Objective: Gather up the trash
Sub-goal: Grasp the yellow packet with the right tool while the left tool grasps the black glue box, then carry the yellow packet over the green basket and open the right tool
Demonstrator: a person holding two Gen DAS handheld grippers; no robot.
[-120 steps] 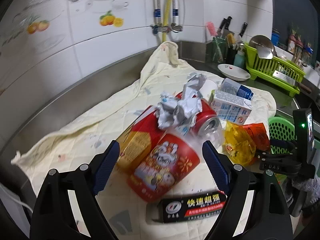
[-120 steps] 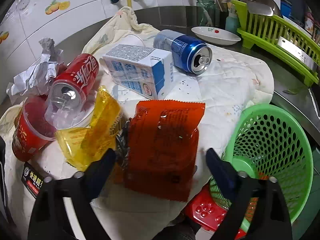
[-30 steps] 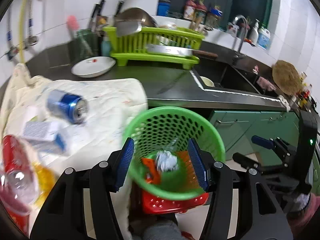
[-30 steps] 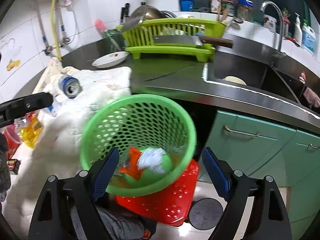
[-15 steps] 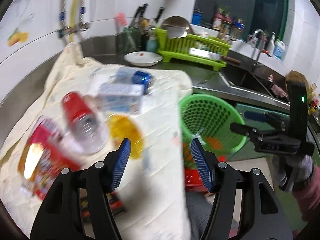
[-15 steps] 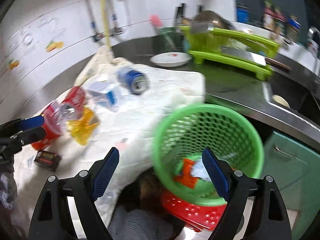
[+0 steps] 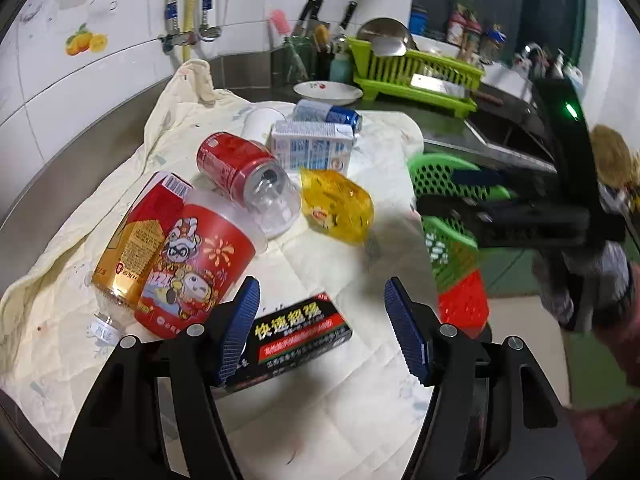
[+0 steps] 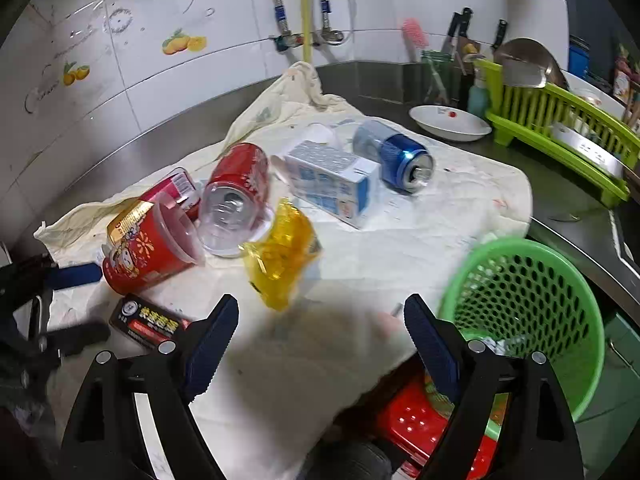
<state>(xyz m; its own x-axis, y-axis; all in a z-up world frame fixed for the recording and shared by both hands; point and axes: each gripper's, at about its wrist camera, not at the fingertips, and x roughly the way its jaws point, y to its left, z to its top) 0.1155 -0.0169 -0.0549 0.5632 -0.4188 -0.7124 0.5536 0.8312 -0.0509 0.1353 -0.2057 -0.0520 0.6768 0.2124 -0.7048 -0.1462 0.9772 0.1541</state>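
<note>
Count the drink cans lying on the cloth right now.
2. The red can lies at the cloth's middle, its mouth in a clear cup; the blue can lies behind the carton. None looks hidden.

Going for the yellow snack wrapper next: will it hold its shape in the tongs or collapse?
The yellow wrapper looks crumpled, thin film, so it will likely fold flat under a pinch. It seems empty, so probably very light. Its glossy surface may slip; a pinch on a raised crease above the cloth looks safest.
</note>
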